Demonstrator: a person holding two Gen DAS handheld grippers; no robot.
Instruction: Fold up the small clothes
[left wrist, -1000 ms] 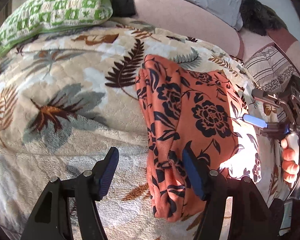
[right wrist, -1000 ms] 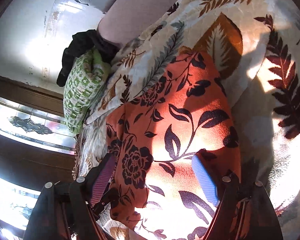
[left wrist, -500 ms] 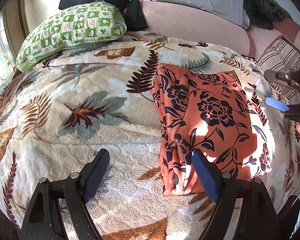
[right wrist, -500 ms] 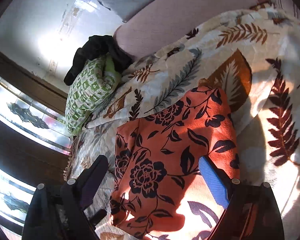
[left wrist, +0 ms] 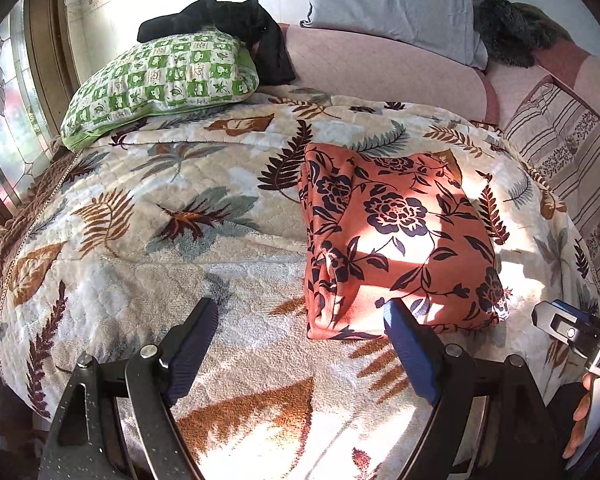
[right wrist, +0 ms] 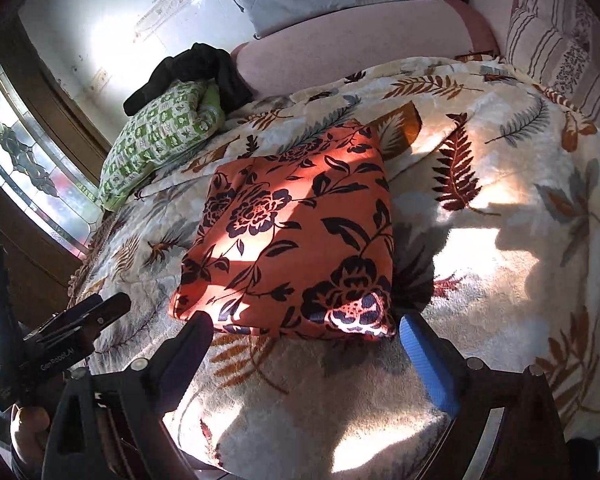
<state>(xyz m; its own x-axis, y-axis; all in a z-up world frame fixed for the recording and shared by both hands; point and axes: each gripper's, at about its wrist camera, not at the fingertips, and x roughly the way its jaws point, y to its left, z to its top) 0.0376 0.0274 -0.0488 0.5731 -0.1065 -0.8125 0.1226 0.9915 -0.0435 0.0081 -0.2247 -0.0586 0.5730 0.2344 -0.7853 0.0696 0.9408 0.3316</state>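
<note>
Both claws have just been spreading and now stand wide with nothing between the pads: the left claw [left wrist: 296,336] hangs above the blanket just short of the garment's near edge, and the right claw [right wrist: 306,338] frames its near corner without touching. The orange floral garment [left wrist: 396,240], thin and drapey, lies as 1 squarish folded packet on the bed's plush leaf-print blanket [left wrist: 140,216]. The fold looks finished, so the next move likely calls for setting the packet aside or fetching another piece.
</note>
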